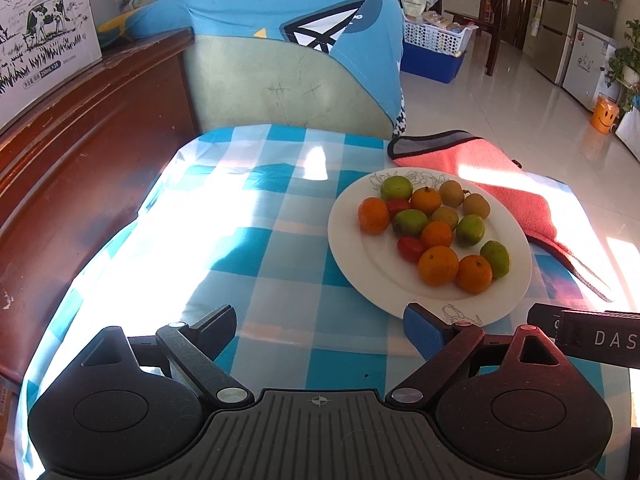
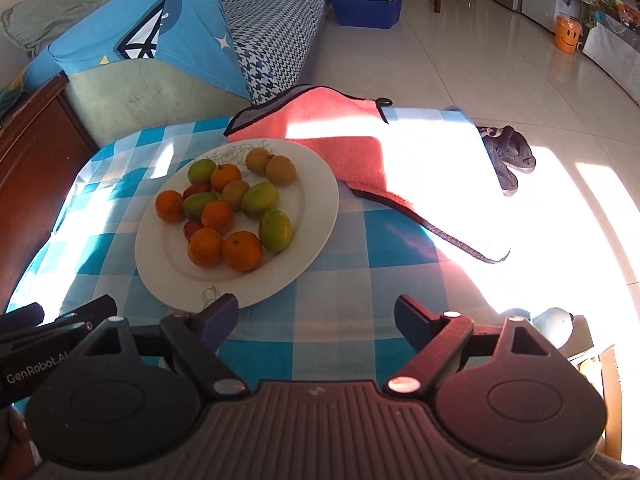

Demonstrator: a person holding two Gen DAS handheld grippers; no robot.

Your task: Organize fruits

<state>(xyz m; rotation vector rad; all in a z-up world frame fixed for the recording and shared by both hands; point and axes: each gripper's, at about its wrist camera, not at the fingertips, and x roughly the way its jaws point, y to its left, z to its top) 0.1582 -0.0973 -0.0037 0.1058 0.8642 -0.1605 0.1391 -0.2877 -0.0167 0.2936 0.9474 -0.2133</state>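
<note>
A: Where's the fruit rn?

B: All on the white plate (image 1: 516,236), on the surface w/ the blue check cloth (image 1: 256,248). Nothing sits on the cloth itself. In the right wrist view the plate (image 2: 320,196) is left of middle.

A: What kinds?

B: Oranges, like this one (image 1: 438,265). Green ones, like this (image 1: 495,258). Brown round ones at the back (image 1: 476,205). And small red ones, maybe tomatoes (image 1: 410,248), can't be sure.

A: Sorted yet?

B: Nope. They're all mixed in one pile, colors next to each other. So I'd guess the job is at the very start, or else putting them on the plate was the job & it's nearly done. Can't tell which. No 2nd bowl or tray in view to sort into.

A: What else is there?

B: A pink towel (image 1: 500,176) behind the plate, touching its far rim. Part hangs off the edge.

A: And the hands?

B: Left hand-held gripper (image 1: 320,332) has its fingers spread wide, nothing btwn them. It tips down over the cloth, just left of the plate's near rim. Its blue pad (image 1: 422,330) is right by that rim.

A: The other?

B: Right hand-held gripper (image 2: 316,316) is spread wide too, empty. It tips down over bare cloth, just right of the plate. Both hang near the plate, side by side, not touching any fruit.
</note>
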